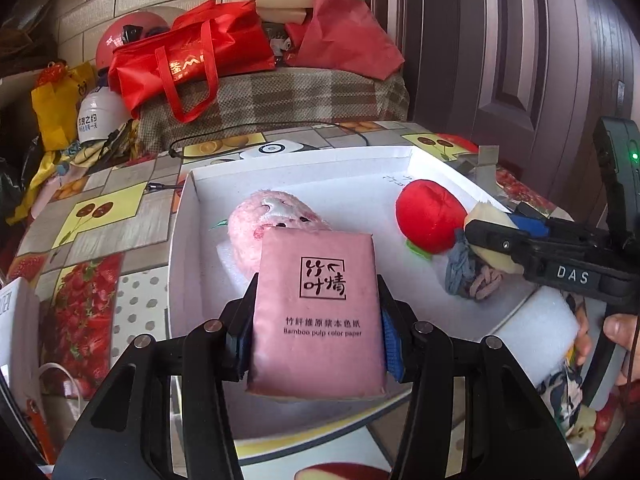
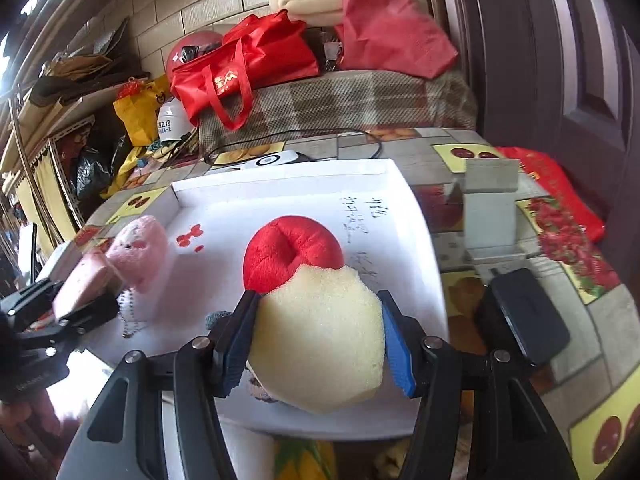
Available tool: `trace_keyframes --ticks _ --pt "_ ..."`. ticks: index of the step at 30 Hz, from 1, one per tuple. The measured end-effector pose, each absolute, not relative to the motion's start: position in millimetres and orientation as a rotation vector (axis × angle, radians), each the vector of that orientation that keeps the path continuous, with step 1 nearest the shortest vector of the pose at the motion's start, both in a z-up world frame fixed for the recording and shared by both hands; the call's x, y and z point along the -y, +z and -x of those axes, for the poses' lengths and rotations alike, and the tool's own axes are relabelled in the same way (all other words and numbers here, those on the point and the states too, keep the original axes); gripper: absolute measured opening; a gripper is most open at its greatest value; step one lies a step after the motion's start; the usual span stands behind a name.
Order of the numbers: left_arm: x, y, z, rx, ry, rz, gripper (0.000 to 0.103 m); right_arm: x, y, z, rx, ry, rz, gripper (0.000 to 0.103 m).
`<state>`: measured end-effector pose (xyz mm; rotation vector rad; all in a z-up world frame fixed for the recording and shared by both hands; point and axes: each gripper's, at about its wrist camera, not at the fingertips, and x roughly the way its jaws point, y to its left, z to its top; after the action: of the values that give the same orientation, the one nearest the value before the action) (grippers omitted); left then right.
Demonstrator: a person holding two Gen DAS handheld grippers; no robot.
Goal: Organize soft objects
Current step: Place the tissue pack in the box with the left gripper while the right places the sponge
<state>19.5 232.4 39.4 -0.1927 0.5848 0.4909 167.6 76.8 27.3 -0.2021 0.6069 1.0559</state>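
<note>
**Placing held items in the box**

Your left gripper (image 1: 316, 316) clamps the tissue pack (image 1: 318, 312) at lower centre of its view; your right gripper (image 2: 316, 340) clamps the sponge (image 2: 320, 336). Both hang over the box (image 1: 182, 240). Lower each into bare floor, clear of the pink plush (image 1: 276, 216) and red plush (image 2: 292, 252), then release.

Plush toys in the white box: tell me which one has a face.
The pale pink fluffy plush, at the box's left; the round red plush shows only stitched creases.
</note>
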Motion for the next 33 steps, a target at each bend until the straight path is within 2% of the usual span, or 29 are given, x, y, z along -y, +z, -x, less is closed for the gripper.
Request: trace_keyframes --ticks 7,9,10,11,12,15,17,33 --pt "-237 41 -17 -0.558 0.52 0.237 0.051 -81 28 -160 -0.585 1.062 0.228 0.061" --pt "-237 43 -13 -0.538 0.543 0.237 0.064 -80 28 -162 -0.584 1.05 0.222 0.071" --pt "-237 45 -10 -0.521 0.554 0.235 0.084 -79 29 -163 -0.58 1.039 0.215 0.084" --pt "-235 47 -6 -0.499 0.564 0.229 0.101 -78 30 -163 -0.573 1.033 0.205 0.086" --pt "-233 49 -3 -0.476 0.574 0.22 0.103 -75 31 -163 -0.564 1.031 0.192 0.086" --pt "-223 55 5 -0.416 0.593 0.179 0.103 -68 33 -165 -0.543 1.016 0.158 0.088" --pt "-217 58 8 -0.39 0.605 0.152 0.103 -63 35 -166 -0.526 1.004 0.136 0.103" --pt "-193 59 46 -0.356 0.508 0.135 0.103 1 45 -158 -0.401 0.922 0.045 0.103"
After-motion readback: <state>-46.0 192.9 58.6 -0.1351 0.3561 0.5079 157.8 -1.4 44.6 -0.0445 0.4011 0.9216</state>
